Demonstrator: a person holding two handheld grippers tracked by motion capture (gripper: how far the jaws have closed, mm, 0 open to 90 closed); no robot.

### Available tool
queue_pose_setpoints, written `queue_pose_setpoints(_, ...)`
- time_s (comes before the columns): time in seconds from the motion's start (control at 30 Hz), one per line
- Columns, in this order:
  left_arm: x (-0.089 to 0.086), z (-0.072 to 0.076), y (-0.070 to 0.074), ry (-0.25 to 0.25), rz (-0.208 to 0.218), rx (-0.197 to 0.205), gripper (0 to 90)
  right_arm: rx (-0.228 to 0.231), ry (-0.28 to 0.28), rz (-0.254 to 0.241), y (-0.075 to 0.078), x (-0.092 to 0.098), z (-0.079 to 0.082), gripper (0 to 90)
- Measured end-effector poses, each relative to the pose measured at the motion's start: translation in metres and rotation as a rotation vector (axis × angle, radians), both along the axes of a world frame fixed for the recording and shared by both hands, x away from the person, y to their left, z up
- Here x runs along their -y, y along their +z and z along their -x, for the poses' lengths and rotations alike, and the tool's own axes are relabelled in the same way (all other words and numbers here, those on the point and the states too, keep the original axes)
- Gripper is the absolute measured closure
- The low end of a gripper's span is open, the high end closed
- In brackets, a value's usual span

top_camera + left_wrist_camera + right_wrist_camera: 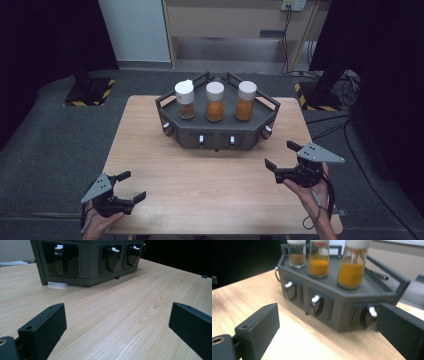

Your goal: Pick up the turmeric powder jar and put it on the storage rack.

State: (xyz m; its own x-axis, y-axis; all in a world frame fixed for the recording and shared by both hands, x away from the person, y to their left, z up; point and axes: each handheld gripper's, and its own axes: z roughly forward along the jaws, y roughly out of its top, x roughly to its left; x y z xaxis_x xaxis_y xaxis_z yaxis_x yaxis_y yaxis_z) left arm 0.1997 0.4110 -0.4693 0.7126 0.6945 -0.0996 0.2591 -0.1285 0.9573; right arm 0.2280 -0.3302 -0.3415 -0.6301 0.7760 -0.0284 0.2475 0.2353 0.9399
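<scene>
Bare table (200, 185) lies open between both hands — the dark rack (218, 131) blocks the far middle.

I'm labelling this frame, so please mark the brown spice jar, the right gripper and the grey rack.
brown spice jar (185, 103), high view, glass body.
right gripper (283, 155), high view, between its fingertips.
grey rack (220, 136), high view, front wall.

We are looking at a light wooden table (165, 165) standing on grey carpet. A dark grey rack (218, 131) is sitting directly on its far half.
</scene>
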Motion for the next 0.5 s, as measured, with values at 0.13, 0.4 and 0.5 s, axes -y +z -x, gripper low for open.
queue_pose_setpoints(0.13, 0.001, 0.0, 0.0, 0.0, -0.003, 0.0, 0.3, -0.012, -0.017, 0.0, -0.012, 0.004, 0.008, 4.9)
queue_pose_setpoints(0.4, 0.0, 0.001, 0.001, 0.003, -0.003, -0.001, 0.3, -0.04, -0.025, -0.004, -0.031, 0.012, 0.019, 4.6)
queue_pose_setpoints(0.5, 0.001, 0.001, 0.001, 0.003, -0.005, -0.001, 0.3, -0.052, -0.026, -0.017, -0.04, 0.015, 0.022, 4.6)
